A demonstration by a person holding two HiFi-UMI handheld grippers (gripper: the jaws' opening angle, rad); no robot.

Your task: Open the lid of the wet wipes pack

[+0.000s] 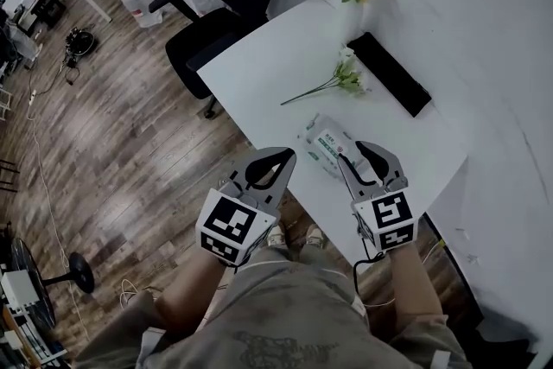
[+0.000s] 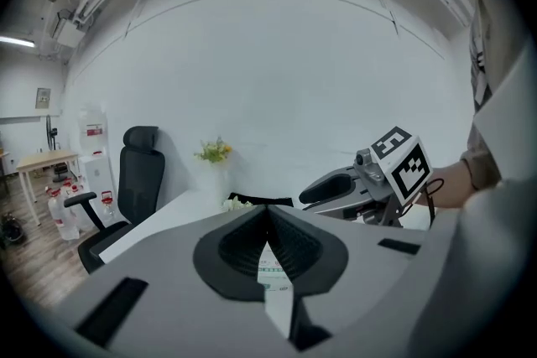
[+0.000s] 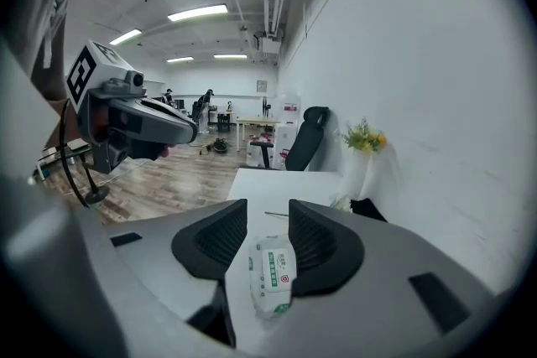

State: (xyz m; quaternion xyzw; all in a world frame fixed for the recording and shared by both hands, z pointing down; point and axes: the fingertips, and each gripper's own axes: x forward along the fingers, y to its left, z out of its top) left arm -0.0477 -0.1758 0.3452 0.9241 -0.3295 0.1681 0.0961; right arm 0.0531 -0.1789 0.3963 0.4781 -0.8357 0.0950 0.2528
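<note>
My left gripper has its jaws pressed together, empty. My right gripper stands wide apart, gripping nothing, just beside the wet wipes pack on the white table's near edge.

"How are the two grippers held?"

"Side by side, near the person's waist, both tilted slightly downward. The left gripper has its jaws tip to tip. The right gripper has its jaws wide apart."

No print is legible: the green label on the wipes pack, at six o'clock in the right gripper view, is too small to read.
</note>
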